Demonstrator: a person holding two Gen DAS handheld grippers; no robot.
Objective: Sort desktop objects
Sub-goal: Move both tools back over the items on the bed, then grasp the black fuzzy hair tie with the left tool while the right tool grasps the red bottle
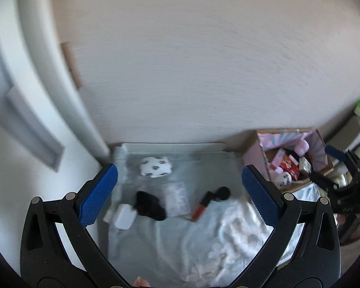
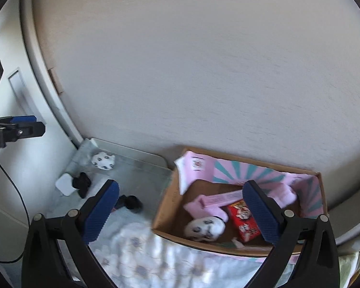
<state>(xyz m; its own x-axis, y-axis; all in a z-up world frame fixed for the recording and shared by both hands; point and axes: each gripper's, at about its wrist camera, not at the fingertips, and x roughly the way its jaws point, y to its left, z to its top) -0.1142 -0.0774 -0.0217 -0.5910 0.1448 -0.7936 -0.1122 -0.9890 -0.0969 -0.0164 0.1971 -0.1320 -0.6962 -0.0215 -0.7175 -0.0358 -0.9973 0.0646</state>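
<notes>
Left wrist view: both grippers released above a desk still to be sorted.

From the left, a white charger (image 1: 123, 216), a black clump (image 1: 149, 205), a clear packet (image 1: 176, 198) and a red-and-black brush (image 1: 210, 201) lie on the glass desktop (image 1: 204, 168), a spotted plush (image 1: 155, 166) farther back; the left gripper (image 1: 180, 196) hangs spread and empty above them. To the right, the cardboard box (image 2: 166, 206) holds sorted items under the right gripper (image 2: 181, 212), likewise spread and empty. Best lower squarely over one item, straddling it before closing.
</notes>
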